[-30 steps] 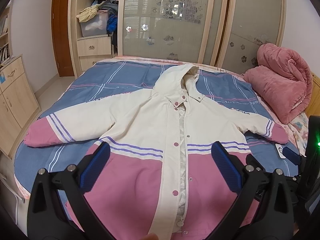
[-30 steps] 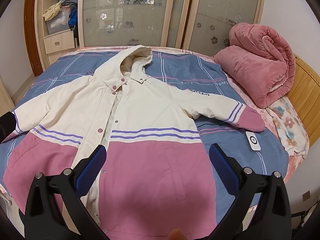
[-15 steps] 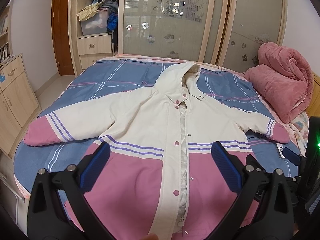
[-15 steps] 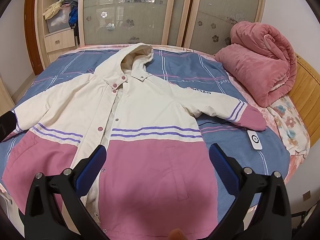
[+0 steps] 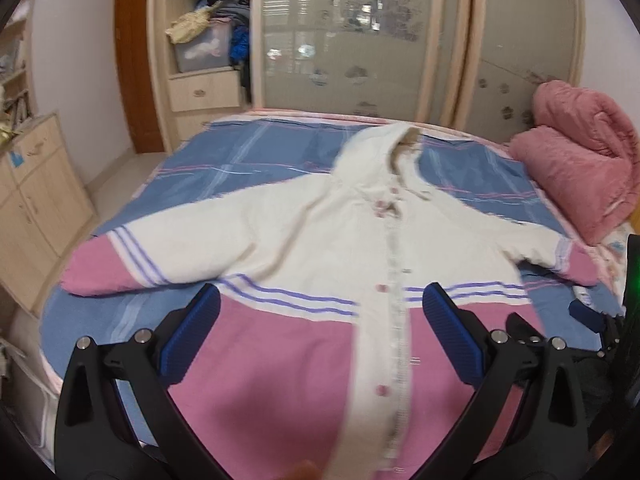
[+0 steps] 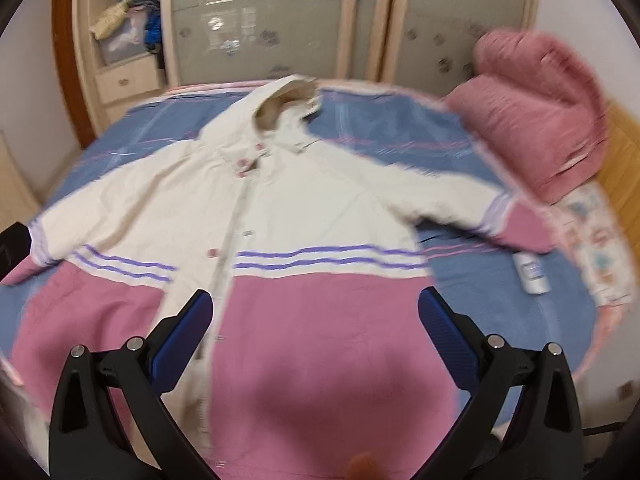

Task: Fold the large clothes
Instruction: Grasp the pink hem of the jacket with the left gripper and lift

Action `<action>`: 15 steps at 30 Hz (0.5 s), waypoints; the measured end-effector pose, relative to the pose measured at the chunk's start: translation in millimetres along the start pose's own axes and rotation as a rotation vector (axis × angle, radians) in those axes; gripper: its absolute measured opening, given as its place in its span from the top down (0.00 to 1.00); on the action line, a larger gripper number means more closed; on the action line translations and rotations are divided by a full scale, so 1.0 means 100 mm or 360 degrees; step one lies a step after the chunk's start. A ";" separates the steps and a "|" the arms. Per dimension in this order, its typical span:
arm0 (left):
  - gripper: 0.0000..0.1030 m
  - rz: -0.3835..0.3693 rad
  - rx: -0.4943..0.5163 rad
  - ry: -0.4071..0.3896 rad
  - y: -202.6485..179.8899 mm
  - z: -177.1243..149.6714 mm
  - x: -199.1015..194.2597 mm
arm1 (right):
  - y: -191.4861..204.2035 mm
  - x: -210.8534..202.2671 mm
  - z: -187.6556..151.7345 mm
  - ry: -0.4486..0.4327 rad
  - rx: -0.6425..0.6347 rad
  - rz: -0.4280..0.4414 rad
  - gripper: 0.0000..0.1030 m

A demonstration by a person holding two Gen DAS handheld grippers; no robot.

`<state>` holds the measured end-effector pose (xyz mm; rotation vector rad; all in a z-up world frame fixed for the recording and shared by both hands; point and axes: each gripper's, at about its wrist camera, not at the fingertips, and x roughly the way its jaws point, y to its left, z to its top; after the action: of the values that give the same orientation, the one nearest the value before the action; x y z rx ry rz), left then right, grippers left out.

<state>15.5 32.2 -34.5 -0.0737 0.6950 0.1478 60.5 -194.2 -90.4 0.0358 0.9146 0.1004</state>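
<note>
A hooded jacket (image 5: 320,240), cream on top and pink below with purple stripes, lies face up and spread flat on the bed, sleeves out to both sides. It also shows in the right wrist view (image 6: 280,216). My left gripper (image 5: 320,312) is open and empty, hovering above the pink hem left of the button placket. My right gripper (image 6: 314,312) is open and empty above the pink hem right of the placket. Both views are blurred by motion.
The bed has a blue striped sheet (image 5: 248,160). A rolled pink blanket (image 5: 580,156) lies at the far right, also in the right wrist view (image 6: 536,120). A small white remote (image 6: 532,272) lies by the right sleeve. Wardrobe doors (image 5: 360,40) stand behind; a cabinet (image 5: 36,208) stands left.
Both grippers have moved down and forward toward the jacket's hem; the views have gone blurry with motion. The jacket has not moved and the jaws stay open.
</note>
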 end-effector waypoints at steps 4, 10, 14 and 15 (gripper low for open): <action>0.02 0.0167 -0.0050 0.0115 0.48 -0.10 0.29 | -0.10 0.73 -0.16 0.0425 0.0141 0.0510 0.01; 0.02 0.0326 -0.0245 0.0290 1.28 -0.41 0.66 | 0.19 1.26 -0.34 0.0604 0.0216 0.0885 0.01; 0.02 0.0307 -0.0308 0.0421 1.52 -0.66 0.84 | 0.50 1.45 -0.33 0.0631 0.0115 0.0791 0.01; 0.02 0.0298 -0.0311 0.0440 1.53 -0.71 0.86 | 0.59 1.50 -0.33 0.0630 0.0084 0.0726 0.01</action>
<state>11.4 184.5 -147.1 -0.2198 0.9625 0.3908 120.9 -120.5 -224.2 0.2817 1.2925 0.5216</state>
